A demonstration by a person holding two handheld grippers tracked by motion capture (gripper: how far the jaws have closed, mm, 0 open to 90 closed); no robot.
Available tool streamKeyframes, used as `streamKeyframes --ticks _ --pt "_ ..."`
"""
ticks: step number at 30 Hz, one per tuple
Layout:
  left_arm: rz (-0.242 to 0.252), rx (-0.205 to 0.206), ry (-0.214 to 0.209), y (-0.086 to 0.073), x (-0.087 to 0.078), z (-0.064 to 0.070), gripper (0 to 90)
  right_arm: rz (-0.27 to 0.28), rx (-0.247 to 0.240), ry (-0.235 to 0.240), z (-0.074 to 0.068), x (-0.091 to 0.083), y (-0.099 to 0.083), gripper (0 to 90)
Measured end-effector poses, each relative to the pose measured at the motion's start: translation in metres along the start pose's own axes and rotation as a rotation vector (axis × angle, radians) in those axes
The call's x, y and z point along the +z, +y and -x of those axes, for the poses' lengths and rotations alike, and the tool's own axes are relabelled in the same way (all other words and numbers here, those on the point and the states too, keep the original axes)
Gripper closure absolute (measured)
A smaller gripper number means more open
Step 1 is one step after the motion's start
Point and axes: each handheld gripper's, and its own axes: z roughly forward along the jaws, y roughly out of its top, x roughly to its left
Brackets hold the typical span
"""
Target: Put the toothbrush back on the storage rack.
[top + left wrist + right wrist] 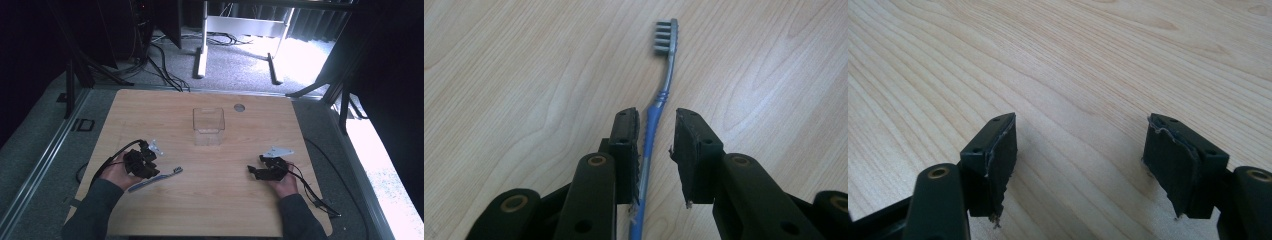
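Observation:
A blue and grey toothbrush [156, 178] lies flat on the wooden table [210, 210], bristle head toward the right. My left gripper [149, 171] is down over its handle. In the left gripper view the blue handle [650, 135] runs between the jaws of the left gripper [656, 120], close against the left pad, with a gap to the right pad; the grey head [666, 36] points away. The jaws are open, narrowly. My right gripper [256, 168] rests at the table's right, and in its own view the right gripper [1080, 125] stands wide open over bare wood.
A clear plastic box [208, 125] stands upright near the middle back of the table. A small grey disc [239, 107] sits in the tabletop behind it. Cables trail from both grippers. Beyond the table are a carpeted floor and a white desk frame [202, 55].

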Motion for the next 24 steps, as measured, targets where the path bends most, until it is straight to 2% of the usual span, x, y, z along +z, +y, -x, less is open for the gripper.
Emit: streamKeyframes --ticks 24 --pt "-0.057 0.031 -0.008 0.0062 0.0083 0.0010 72.4 0.001 -0.001 -0.001 0.0001 0.0000 0.0000 29.1"
